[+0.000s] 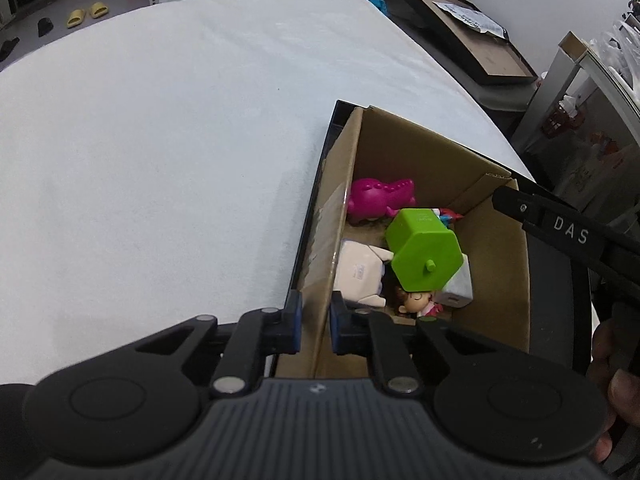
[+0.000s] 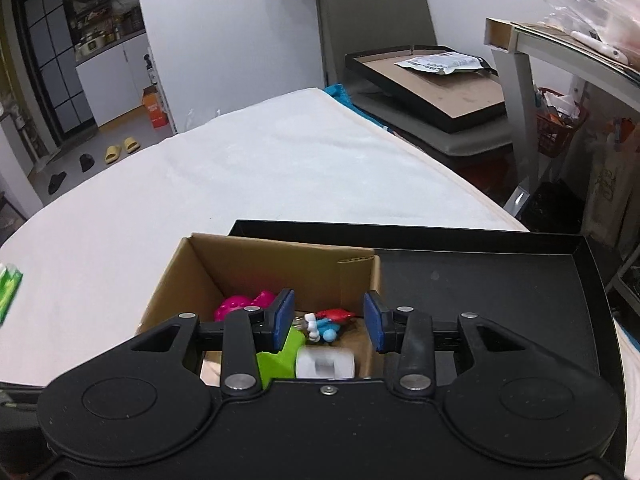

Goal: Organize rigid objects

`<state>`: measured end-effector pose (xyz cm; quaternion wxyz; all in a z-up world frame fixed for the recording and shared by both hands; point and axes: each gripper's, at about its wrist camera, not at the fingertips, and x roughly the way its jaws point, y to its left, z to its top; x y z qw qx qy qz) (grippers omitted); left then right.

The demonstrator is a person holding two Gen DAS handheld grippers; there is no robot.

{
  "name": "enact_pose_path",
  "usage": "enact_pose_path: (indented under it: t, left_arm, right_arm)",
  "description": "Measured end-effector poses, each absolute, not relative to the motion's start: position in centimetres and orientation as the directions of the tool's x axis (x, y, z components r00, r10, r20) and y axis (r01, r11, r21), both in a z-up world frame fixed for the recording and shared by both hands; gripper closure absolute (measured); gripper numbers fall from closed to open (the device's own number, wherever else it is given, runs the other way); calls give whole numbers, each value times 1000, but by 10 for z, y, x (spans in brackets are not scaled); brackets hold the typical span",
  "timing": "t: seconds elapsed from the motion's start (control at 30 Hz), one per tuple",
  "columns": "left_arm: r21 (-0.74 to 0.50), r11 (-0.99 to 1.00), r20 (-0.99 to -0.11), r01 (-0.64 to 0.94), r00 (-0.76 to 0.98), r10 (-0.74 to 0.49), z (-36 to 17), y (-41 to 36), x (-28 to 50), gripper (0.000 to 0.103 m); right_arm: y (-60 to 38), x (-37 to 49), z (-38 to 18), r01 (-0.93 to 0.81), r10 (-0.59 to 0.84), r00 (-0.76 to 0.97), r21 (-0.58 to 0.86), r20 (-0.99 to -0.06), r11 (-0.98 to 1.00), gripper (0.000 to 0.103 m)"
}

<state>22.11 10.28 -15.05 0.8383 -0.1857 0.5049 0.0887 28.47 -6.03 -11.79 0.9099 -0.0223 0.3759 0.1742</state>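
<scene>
A brown cardboard box (image 1: 420, 148) stands inside a black tray (image 1: 316, 184) on the white table. It holds a pink dinosaur toy (image 1: 376, 196), a green hexagonal toy (image 1: 424, 252), a white block (image 1: 360, 272), a small doll (image 1: 418, 302) and a white cube (image 1: 460, 288). My left gripper (image 1: 316, 322) is shut on the box's left wall, one blue pad on each side. My right gripper (image 2: 328, 322) hangs open over the box (image 2: 256, 264), above a blue and red figure (image 2: 330, 334), the green toy (image 2: 280, 360) and a white piece (image 2: 326, 364). Nothing is pinched between its pads.
The black tray (image 2: 480, 292) has bare floor to the right of the box. A white cloth (image 1: 160, 140) covers the table. A green packet (image 2: 8, 288) lies at the table's left edge. A second black tray (image 2: 432, 84) rests on a chair beyond; a shelf unit (image 2: 516, 40) stands at right.
</scene>
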Motion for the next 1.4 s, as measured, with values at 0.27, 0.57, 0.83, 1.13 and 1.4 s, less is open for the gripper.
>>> enact_pose_path:
  t: [0.27, 0.57, 0.83, 1.13, 1.4]
  left_arm:
    - [-213, 917, -881, -337, 472, -31, -140, 105, 218, 89]
    - [-220, 918, -864, -329, 502, -27, -114, 103, 195, 84]
    - [-196, 928, -852, -317, 523, -1, -94, 95, 173, 64]
    - [-165, 944, -829, -284, 558, 23, -62, 77, 152, 48]
    - [-115, 959, -802, -258, 594, 63, -33, 57, 138, 29]
  right_arm:
    - [-66, 282, -113, -306, 277, 667, 85, -692, 948, 64]
    - [-85, 263, -101, -278, 280, 666, 118, -691, 953, 51]
    - [-103, 236, -96, -257, 304, 650, 175, -696, 950, 33]
    - [-121, 211, -74, -234, 310, 681, 204, -663, 951, 13]
    - [-142, 193, -56, -164, 279, 706, 233, -651, 959, 0]
